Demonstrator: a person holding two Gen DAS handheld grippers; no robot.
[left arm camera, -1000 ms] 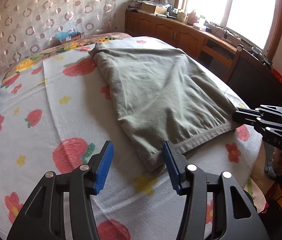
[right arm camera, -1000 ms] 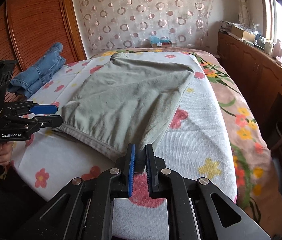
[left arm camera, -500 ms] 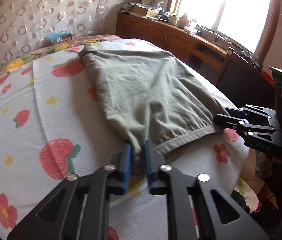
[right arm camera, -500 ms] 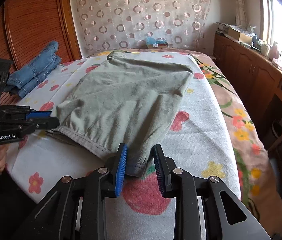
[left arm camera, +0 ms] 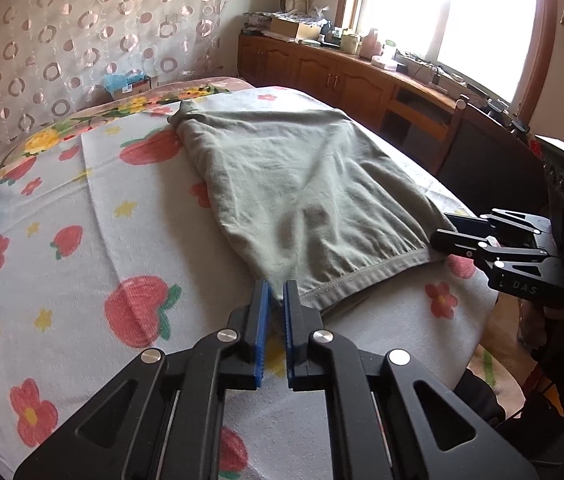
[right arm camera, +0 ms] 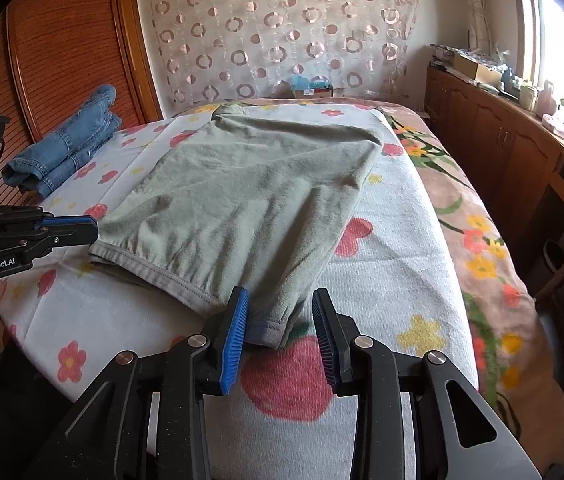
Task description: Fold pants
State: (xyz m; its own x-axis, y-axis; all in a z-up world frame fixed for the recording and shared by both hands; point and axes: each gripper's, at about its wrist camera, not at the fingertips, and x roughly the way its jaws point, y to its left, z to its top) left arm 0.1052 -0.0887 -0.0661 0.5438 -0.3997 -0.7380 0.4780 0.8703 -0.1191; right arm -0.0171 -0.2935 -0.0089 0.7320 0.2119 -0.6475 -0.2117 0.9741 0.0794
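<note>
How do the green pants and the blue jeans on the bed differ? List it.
1. The green pants lie spread flat in the middle of the bed; the blue jeans sit in a folded stack at its left edge.
2. The pants are thin, soft knit; the jeans are thick denim.
Both rest on the flowered blanket.

Bright daylight pours in from a blown-out window (left arm camera: 478,20); both fisheye views bend strongly, with dark vignetted corners and soft shadows.
</note>
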